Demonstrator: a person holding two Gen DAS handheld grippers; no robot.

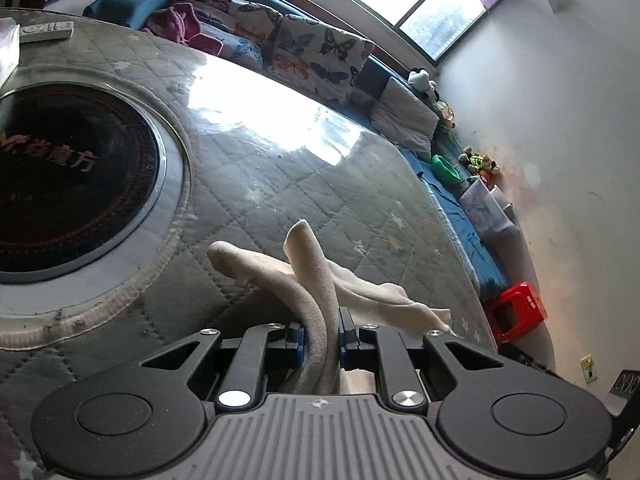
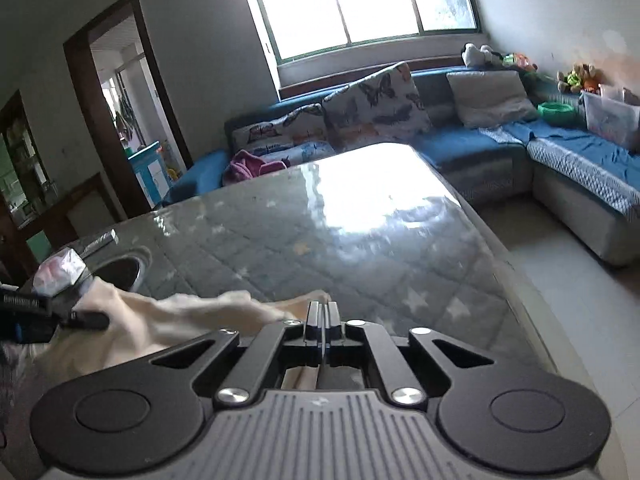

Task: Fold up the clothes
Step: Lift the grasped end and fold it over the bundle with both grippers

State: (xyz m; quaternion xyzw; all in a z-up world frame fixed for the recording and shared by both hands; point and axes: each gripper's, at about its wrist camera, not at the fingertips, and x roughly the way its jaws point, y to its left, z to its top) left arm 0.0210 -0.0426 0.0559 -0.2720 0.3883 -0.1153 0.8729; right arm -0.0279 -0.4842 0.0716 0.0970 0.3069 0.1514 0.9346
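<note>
The left gripper (image 1: 322, 330) is clamped on a bunched fold of a cream cloth (image 1: 288, 276), its blue-edged pads pressing the fabric from both sides. From the pinch, two rounded ends of the cloth stick up and forward, and the rest trails to the right, draped low over the table (image 1: 280, 168) near its right edge. The table wears a grey quilted cover with pale stars under a glossy sheet that mirrors the window. A round black hob (image 1: 72, 176) with a pale ring is set into the table to the left of the cloth, and a remote (image 1: 46, 32) lies near the far left corner.

In the right wrist view, the right gripper (image 2: 323, 312) has its jaws together; the cloth (image 2: 168, 320) runs up to the tips and a strip shows below them, but whether any fabric is pinched I cannot tell. The cloth stretches leftward from there to the left gripper (image 2: 86, 318), seen at the left edge gripping the cloth's other end. It sits at the near edge of the table (image 2: 360, 240). Beyond the table's far edge stands a blue sofa (image 2: 480, 144) with butterfly cushions (image 2: 376, 100)
</note>
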